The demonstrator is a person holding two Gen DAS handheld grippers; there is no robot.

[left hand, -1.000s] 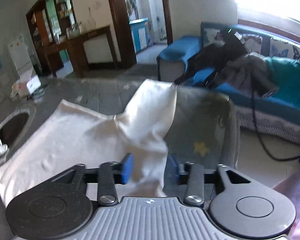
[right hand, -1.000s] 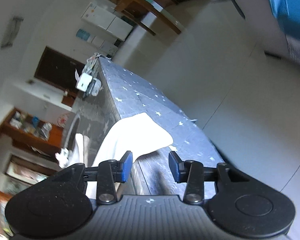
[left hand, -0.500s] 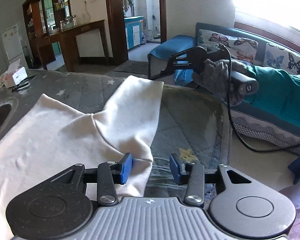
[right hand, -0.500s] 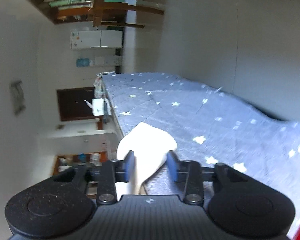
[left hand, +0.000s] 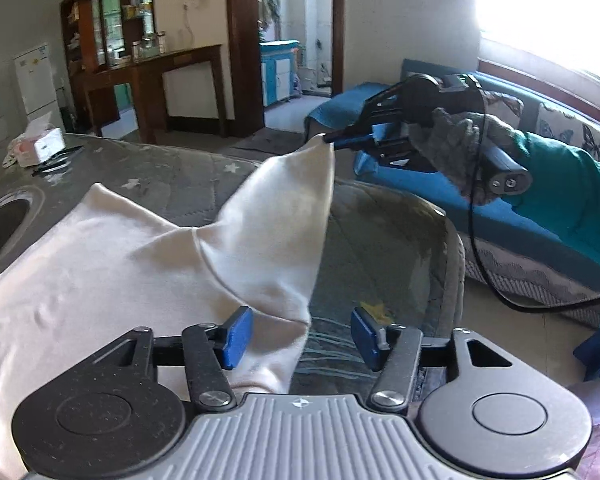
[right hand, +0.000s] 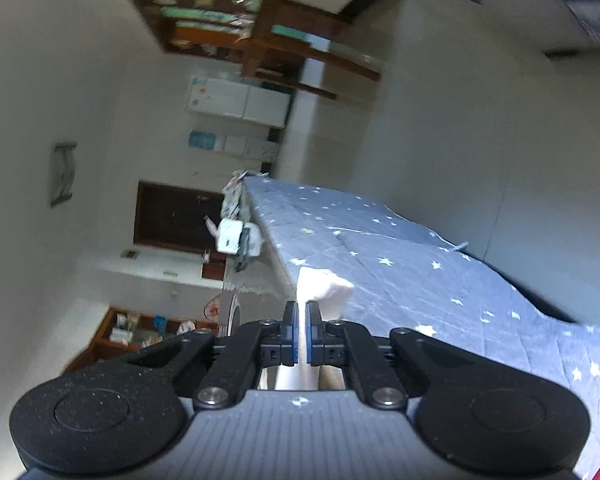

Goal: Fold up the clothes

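Pinching far corner of soft, light cream garment (left hand: pixel 148 264) with right gripper (right hand: pixel 300 330); left gripper (left hand: pixel 296 338) spread wide, astride near hem, best grabbed there.

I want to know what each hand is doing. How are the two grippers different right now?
The left gripper has its jaws wide open; the right gripper has its jaws shut on the white garment. The left one sits low at the near edge of the cloth; the right one lifts the far sleeve tip off the star-patterned cover. Both have blue pads.

We observe overexposed daylight from the window (left hand: pixel 540 20); the right wrist view is dim, motion-blurred and edge-curved.
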